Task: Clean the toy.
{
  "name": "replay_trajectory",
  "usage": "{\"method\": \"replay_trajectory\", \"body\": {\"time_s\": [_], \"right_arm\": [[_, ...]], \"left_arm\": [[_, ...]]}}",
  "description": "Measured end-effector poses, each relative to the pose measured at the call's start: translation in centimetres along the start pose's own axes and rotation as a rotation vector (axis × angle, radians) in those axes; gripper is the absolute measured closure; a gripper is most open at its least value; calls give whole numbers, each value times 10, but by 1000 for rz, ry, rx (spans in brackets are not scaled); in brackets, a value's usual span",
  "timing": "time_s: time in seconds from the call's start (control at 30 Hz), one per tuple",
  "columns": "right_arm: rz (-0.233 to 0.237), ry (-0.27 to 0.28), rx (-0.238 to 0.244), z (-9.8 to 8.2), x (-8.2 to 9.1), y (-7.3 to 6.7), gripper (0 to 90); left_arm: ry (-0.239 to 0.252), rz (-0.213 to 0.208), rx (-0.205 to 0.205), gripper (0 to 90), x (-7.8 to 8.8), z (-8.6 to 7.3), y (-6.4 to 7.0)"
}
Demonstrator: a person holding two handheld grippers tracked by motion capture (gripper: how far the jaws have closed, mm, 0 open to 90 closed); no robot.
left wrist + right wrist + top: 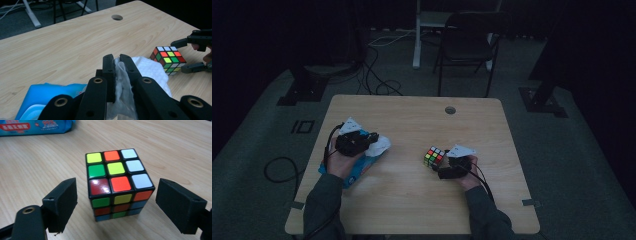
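My left gripper (371, 139) is shut on a white tissue (381, 145) at the table's left, just above a blue wipes pack (357, 170). In the left gripper view the tissue (150, 71) is pinched between the jaws of my left gripper (117, 58) and spills out to the right over the pack (42, 93). A scrambled puzzle cube (434, 156) stands on the table right of centre. My right gripper (444, 162) is open around it. In the right gripper view the cube (117, 182) sits between the pads of my right gripper (117, 195), with a gap on each side.
The wooden table (422, 120) has a round cable hole (450, 110) near its far edge. Beyond it on the dark floor stand a black chair (467, 40) and loose cables (377, 75). The pack's printed end (35, 126) lies well beyond the cube.
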State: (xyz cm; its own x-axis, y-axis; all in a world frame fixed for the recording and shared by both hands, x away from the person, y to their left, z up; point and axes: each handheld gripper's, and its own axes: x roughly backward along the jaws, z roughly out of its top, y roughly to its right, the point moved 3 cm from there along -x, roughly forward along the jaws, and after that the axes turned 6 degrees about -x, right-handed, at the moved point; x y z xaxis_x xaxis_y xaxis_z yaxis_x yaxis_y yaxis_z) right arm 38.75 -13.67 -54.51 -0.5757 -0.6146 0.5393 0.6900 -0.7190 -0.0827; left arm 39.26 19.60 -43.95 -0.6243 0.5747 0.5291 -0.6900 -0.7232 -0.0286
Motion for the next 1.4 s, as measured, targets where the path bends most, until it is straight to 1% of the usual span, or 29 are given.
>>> {"method": "replay_trajectory", "body": {"time_s": [0.03, 0.17, 0.33, 0.4, 0.47, 0.57, 0.73, 0.87, 1.13, 1.23, 1.4], "right_arm": [[-10, -1, 0, 1, 0, 0, 182], [-9, 5, 6, 5, 1, -1, 183], [4, 12, 14, 12, -2, -3, 172], [14, 3, 22, 14, -4, -3, 160], [14, -6, 26, 16, -7, -3, 158], [21, -18, 46, 17, -10, -3, 198], [11, -39, 58, 17, -16, -1, 227], [15, -57, 66, 17, -20, 1, 271], [15, -78, 78, 16, -23, 0, 287], [18, -88, 90, 15, -24, 0, 314], [21, -89, 102, 15, -24, 0, 324]], "left_arm": [[-2, -3, -3, 848, -1, 0, 1], [-2, -16, -2, 848, -7, 2, 3], [-3, -35, -5, 847, -14, 3, 6], [-5, -40, -6, 847, -16, 3, 7], [-8, -45, -8, 847, -18, 3, 7], [-6, -51, -5, 847, -20, 3, 7], [-10, -62, -5, 847, -25, 4, 10], [-14, -73, -7, 846, -31, 4, 13], [-20, -101, -13, 846, -43, 6, 20], [-25, -110, -19, 846, -47, 7, 22], [-28, -124, -25, 846, -53, 9, 27]]}}
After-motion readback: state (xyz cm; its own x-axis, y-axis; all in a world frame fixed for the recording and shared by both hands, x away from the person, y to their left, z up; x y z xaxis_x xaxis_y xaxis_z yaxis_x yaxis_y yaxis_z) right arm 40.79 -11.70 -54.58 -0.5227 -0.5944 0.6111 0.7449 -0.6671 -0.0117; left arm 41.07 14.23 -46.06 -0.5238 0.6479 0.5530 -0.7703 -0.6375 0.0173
